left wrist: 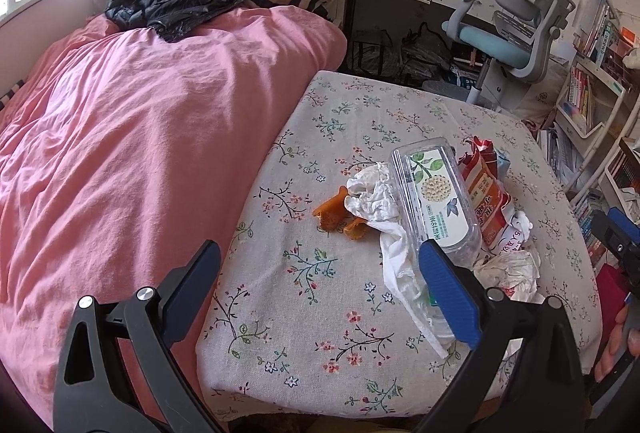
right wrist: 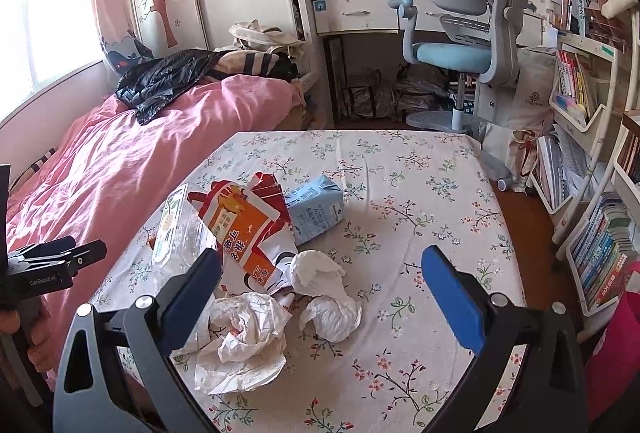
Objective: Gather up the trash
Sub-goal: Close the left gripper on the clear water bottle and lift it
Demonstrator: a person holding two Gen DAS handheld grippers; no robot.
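Trash heaped mid-table on the floral tablecloth (right wrist: 420,193): crumpled tissues (right wrist: 324,289), clear plastic box (left wrist: 432,193), red-orange snack bag (right wrist: 244,229), blue carton (right wrist: 316,209), orange peel (left wrist: 332,213). Left gripper (left wrist: 320,289) and right gripper (right wrist: 320,289) both spread wide, empty. Tissues likely light, soft, easily pinched mid-wad; box probably slippery, best taken across its narrow sides.
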